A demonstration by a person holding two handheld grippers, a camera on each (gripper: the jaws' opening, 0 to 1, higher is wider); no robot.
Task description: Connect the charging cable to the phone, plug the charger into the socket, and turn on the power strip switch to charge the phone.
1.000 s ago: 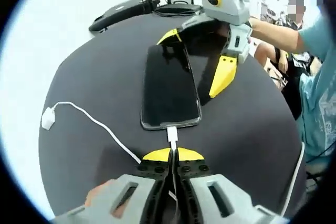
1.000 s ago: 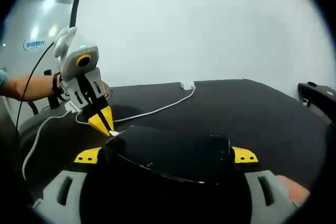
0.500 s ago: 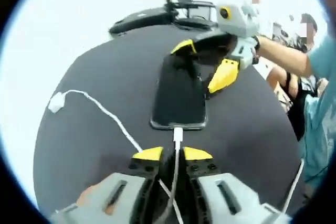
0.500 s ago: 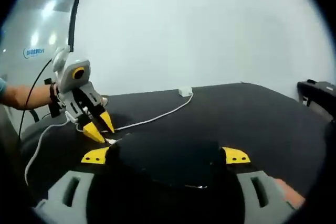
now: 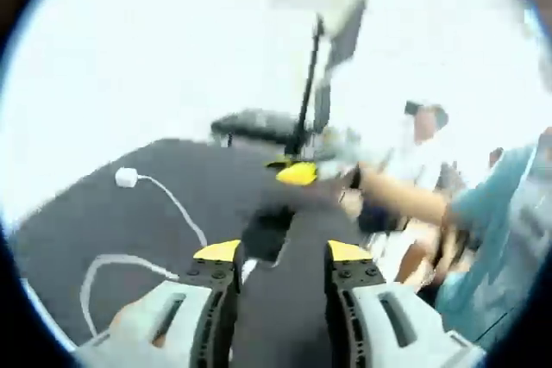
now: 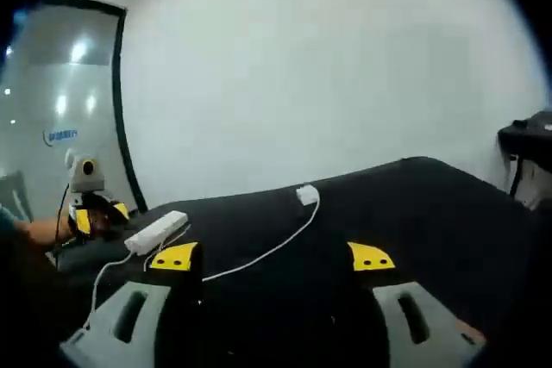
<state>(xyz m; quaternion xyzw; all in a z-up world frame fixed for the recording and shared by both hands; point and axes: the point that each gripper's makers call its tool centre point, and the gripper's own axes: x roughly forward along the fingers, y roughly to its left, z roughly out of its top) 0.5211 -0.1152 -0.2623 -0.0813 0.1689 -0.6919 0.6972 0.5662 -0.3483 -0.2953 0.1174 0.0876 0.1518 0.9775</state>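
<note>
Both views are blurred by motion. My left gripper point(image 5: 283, 252) is open over the black table point(image 5: 103, 221) with nothing between its jaws. Ahead of it lies a dark smear, the phone point(image 5: 267, 232), with a yellow tip of my right gripper point(image 5: 297, 175) just past it. The white charger point(image 5: 127, 177) trails its cable point(image 5: 177, 204) toward the phone. In the right gripper view, my right gripper point(image 6: 272, 258) has a dark shape between its jaws, and the cable point(image 6: 276, 247) from the charger point(image 6: 306, 194) runs into it. The white power strip point(image 6: 157, 232) lies beyond the left jaw, and my left gripper point(image 6: 99, 215) is far left.
A second white cord point(image 5: 90, 277) loops on the table near my left jaw. A black stand point(image 5: 315, 84) rises at the table's far edge. A person's arm point(image 5: 397, 200) and teal sleeve point(image 5: 509, 230) fill the right. A glass panel point(image 6: 60, 109) stands left and black equipment point(image 6: 528, 137) right.
My left gripper has let go of the cable, opened wider and drawn back from the phone. Both cameras have swung upward. The right gripper's jaws stand closer together, and the power strip has come into view.
</note>
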